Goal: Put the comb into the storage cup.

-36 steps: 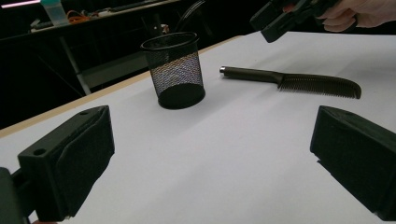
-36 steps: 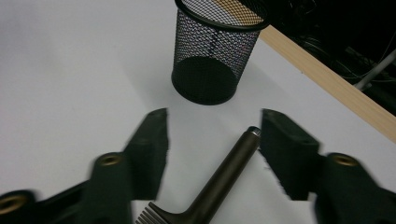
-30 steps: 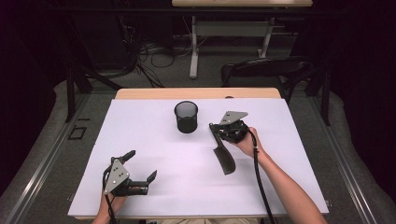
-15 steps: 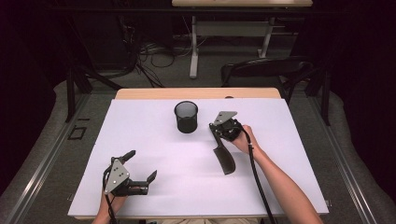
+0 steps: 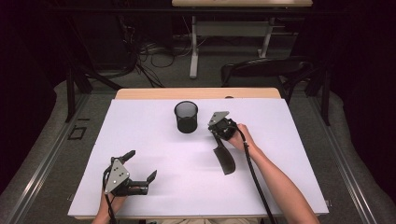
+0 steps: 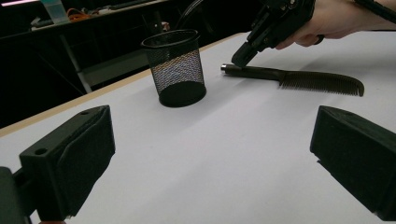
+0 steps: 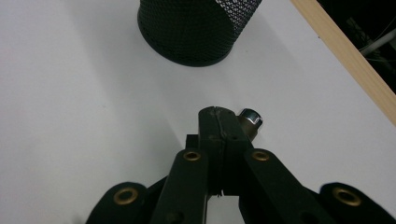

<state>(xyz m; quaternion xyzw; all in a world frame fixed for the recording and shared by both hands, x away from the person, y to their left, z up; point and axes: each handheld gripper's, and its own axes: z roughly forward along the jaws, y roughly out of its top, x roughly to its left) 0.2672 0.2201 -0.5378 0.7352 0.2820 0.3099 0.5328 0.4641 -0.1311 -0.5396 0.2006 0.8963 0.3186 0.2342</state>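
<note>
Right gripper (image 5: 215,134) lower; one comb (image 5: 225,159).

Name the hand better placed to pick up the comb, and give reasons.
Right. The right gripper hangs at the comb's handle end, jaws shut with nothing between them. The left gripper rests far off, jaws open.

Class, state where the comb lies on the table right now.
In the high view the comb lies flat right of centre, handle toward the mesh cup, under the right gripper.

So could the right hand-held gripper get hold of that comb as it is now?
Probably not yet: the right hand-held gripper sits just above the comb handle's end, nothing between them, but its jaws are shut and would need to open first.
</note>
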